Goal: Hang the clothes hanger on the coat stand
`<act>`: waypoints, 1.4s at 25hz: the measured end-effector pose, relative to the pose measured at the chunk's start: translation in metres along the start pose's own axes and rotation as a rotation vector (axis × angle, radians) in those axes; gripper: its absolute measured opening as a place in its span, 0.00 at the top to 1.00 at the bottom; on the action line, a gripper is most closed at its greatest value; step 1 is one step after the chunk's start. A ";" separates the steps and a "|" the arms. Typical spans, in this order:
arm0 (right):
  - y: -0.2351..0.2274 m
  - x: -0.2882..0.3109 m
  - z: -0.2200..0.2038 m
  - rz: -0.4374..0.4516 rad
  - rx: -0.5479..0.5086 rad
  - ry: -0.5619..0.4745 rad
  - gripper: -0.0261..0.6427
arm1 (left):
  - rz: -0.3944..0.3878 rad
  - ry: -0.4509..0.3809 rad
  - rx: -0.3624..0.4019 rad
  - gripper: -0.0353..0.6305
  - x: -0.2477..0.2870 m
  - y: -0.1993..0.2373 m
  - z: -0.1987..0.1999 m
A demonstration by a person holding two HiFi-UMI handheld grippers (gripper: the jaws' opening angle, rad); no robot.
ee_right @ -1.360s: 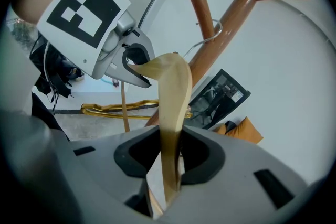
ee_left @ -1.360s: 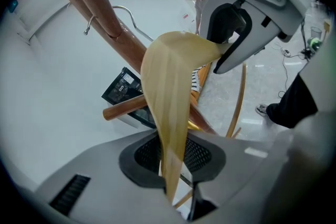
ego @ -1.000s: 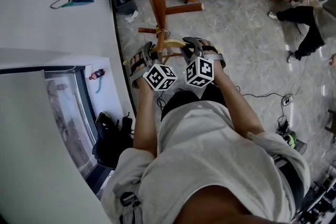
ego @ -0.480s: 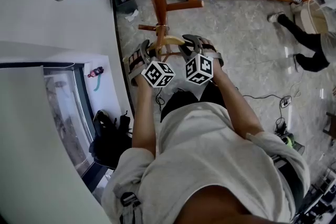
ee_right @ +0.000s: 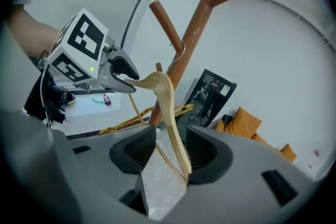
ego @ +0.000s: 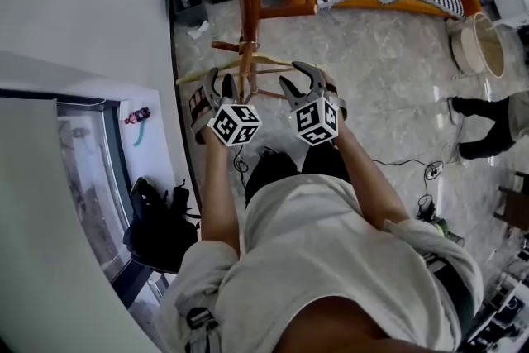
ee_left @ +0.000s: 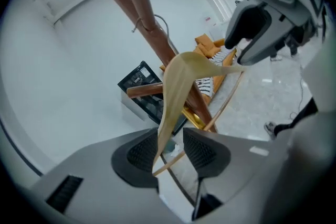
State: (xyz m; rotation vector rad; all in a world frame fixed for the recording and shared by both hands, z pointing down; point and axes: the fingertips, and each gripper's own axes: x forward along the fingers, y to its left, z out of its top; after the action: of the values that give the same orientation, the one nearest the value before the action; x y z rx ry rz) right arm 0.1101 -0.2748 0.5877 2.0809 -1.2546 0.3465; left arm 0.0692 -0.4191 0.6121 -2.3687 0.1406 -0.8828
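Pale wooden hanger (ee_right: pixel 169 99) up on coat stand (ego: pixel 250 4) now: metal hook caught where short lower peg meets trunk, curved shoulders sloping down either side, thin crossbar beneath, body close against trunk. Coat stand reddish-brown wood, upright trunk, pegs angling outward at several heights, long curved arms spreading across top

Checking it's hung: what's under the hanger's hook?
Under the hook of the hanger is a lower peg of the coat stand. The hook's far side is hidden behind the wood.
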 end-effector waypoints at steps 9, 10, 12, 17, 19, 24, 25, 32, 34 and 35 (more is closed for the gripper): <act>-0.017 -0.030 -0.001 -0.078 0.258 -0.129 0.75 | -0.003 -0.148 -0.366 0.73 -0.045 0.007 0.007; -0.016 -0.031 -0.001 -0.080 0.265 -0.128 0.75 | -0.010 -0.167 -0.421 0.73 -0.051 0.007 0.004; -0.012 -0.032 0.000 -0.077 0.271 -0.127 0.77 | -0.034 -0.194 -0.528 0.73 -0.059 0.003 -0.004; -0.005 -0.033 0.002 -0.037 0.306 -0.140 0.91 | -0.022 -0.197 -0.592 0.73 -0.074 -0.008 -0.015; -0.002 -0.036 0.003 -0.014 0.308 -0.152 0.93 | -0.013 -0.218 -0.609 0.74 -0.080 -0.013 -0.012; 0.000 -0.063 -0.008 0.023 0.364 -0.191 0.95 | 0.021 -0.232 -0.596 0.94 -0.100 -0.038 -0.003; 0.000 -0.071 -0.012 0.025 0.378 -0.195 0.95 | 0.021 -0.238 -0.600 0.94 -0.106 -0.045 0.000; -0.007 -0.130 -0.035 -0.016 0.385 -0.236 0.95 | -0.006 -0.328 -0.734 0.94 -0.151 -0.088 0.042; -0.010 -0.156 -0.040 -0.029 0.385 -0.256 0.95 | -0.001 -0.347 -0.728 0.94 -0.169 -0.099 0.056; -0.013 -0.172 -0.042 -0.035 0.386 -0.267 0.95 | 0.005 -0.358 -0.725 0.94 -0.180 -0.104 0.064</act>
State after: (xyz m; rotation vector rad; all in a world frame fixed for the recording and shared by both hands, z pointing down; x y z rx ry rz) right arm 0.0396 -0.1267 0.5213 2.5420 -1.3889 0.3222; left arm -0.0409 -0.2498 0.5323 -3.1502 0.3711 -0.4197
